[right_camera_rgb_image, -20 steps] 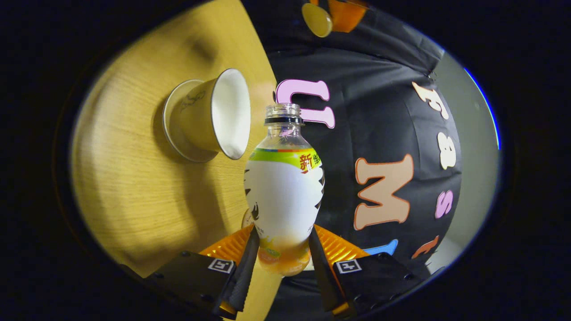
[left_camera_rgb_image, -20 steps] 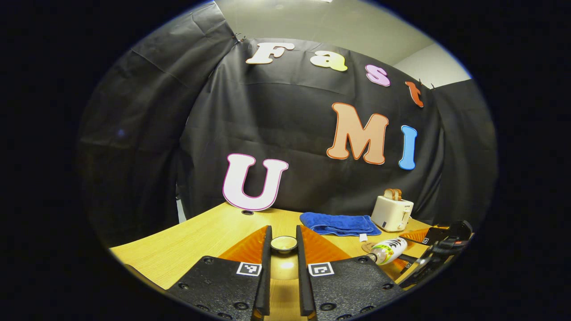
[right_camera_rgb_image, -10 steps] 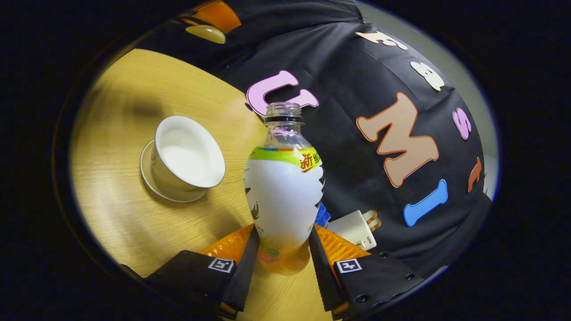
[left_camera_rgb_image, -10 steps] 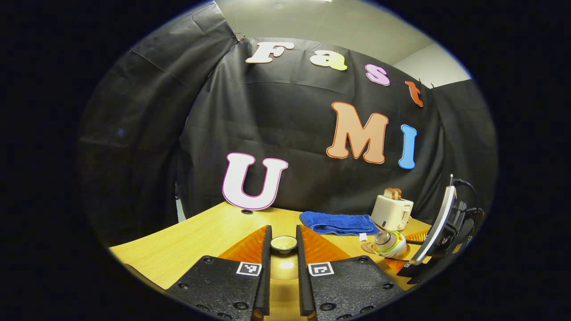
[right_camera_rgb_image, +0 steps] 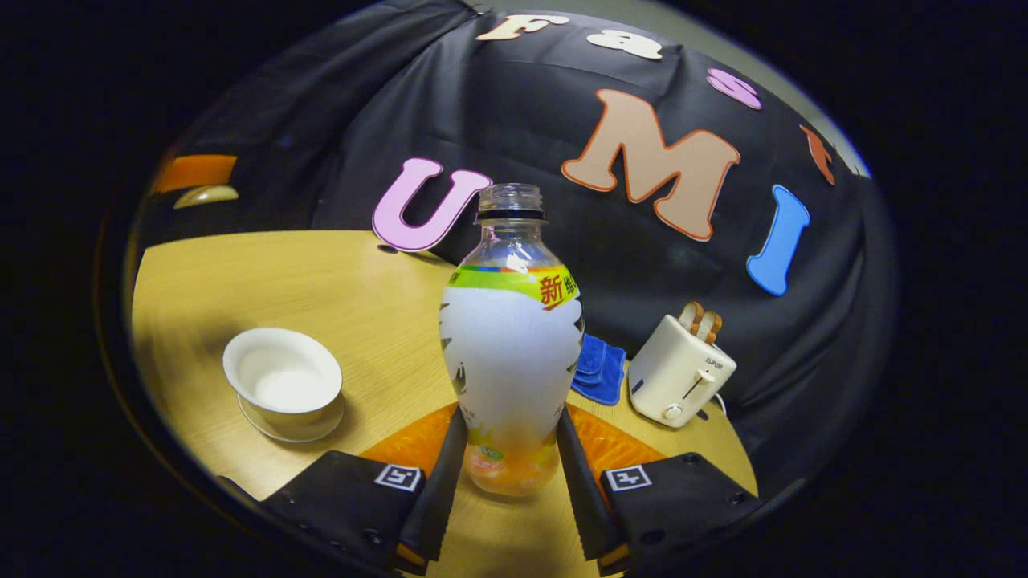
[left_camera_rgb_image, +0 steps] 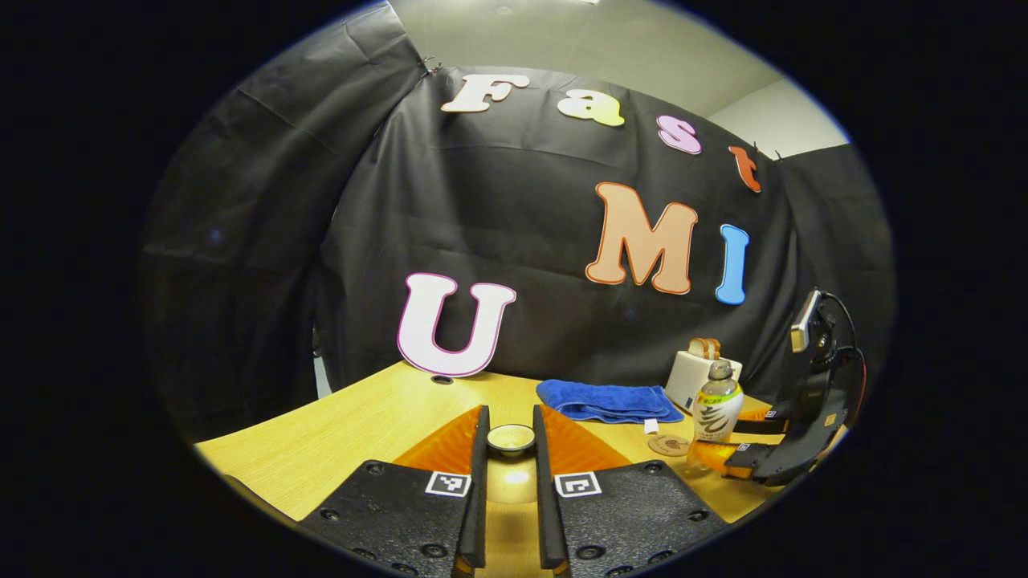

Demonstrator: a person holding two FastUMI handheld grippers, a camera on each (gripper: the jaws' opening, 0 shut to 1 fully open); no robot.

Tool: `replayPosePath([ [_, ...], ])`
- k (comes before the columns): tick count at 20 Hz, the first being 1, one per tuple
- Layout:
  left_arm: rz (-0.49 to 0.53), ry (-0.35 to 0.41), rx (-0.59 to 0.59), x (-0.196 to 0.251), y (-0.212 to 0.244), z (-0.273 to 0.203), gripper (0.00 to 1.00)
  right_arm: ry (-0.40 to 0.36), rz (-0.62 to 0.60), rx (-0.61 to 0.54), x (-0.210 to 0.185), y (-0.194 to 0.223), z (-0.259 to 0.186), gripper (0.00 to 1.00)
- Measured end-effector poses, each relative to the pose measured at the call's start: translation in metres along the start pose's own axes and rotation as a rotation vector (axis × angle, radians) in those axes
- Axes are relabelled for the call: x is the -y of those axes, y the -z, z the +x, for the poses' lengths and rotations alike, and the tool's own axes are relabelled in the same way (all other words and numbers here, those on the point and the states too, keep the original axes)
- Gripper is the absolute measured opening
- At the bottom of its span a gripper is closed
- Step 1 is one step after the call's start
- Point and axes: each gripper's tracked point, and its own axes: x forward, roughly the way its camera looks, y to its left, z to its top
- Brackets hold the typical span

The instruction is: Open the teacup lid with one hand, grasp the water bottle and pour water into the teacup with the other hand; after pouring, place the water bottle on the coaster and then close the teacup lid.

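My right gripper point(right_camera_rgb_image: 511, 421) is shut on the lower body of the uncapped water bottle point(right_camera_rgb_image: 511, 337), which stands upright. To its left the white teacup point(right_camera_rgb_image: 281, 376) sits uncovered on its saucer point(right_camera_rgb_image: 299, 427). My left gripper point(left_camera_rgb_image: 509, 425) is shut on the knob of the teacup lid point(left_camera_rgb_image: 511, 438), held above the table. In the left gripper view the bottle point(left_camera_rgb_image: 716, 409) and the right gripper point(left_camera_rgb_image: 727, 441) are at the right, just beside the round brown coaster point(left_camera_rgb_image: 669, 445). I cannot tell whether the bottle touches the table.
A folded blue towel point(left_camera_rgb_image: 606, 401) lies at the back of the wooden table point(left_camera_rgb_image: 361, 433), and a white toaster point(right_camera_rgb_image: 679, 369) with bread in it stands to the towel's right. The table's right edge runs close behind the toaster.
The bottle has swung from lying tilted toward the teacup to upright, and the right gripper has carried it away from the cup, to beside the coaster. The left gripper and lid have not moved.
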Motion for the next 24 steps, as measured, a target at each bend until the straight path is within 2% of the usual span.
replayPosePath([
  [4, 0.001, 0.0, 0.001, 0.001, -0.001, -0.002, 0.23, 0.028, 0.145, 0.047, 0.013, -0.014, 0.012, 0.68],
  [9, -0.001, 0.006, 0.002, 0.002, -0.001, -0.002, 0.23, 0.088, 0.247, 0.122, 0.036, -0.03, 0.039, 0.67],
  [16, -0.007, 0.014, 0.0, 0.005, 0.0, -0.002, 0.23, 0.117, 0.412, 0.091, 0.05, -0.015, 0.077, 0.68],
  [20, -0.006, 0.008, -0.001, 0.003, 0.001, -0.001, 0.23, 0.157, 0.392, 0.063, 0.057, -0.002, 0.089, 0.67],
  [24, -0.007, 0.005, -0.003, 0.002, 0.003, 0.0, 0.23, 0.146, 0.423, 0.072, 0.053, -0.005, 0.093, 0.68],
])
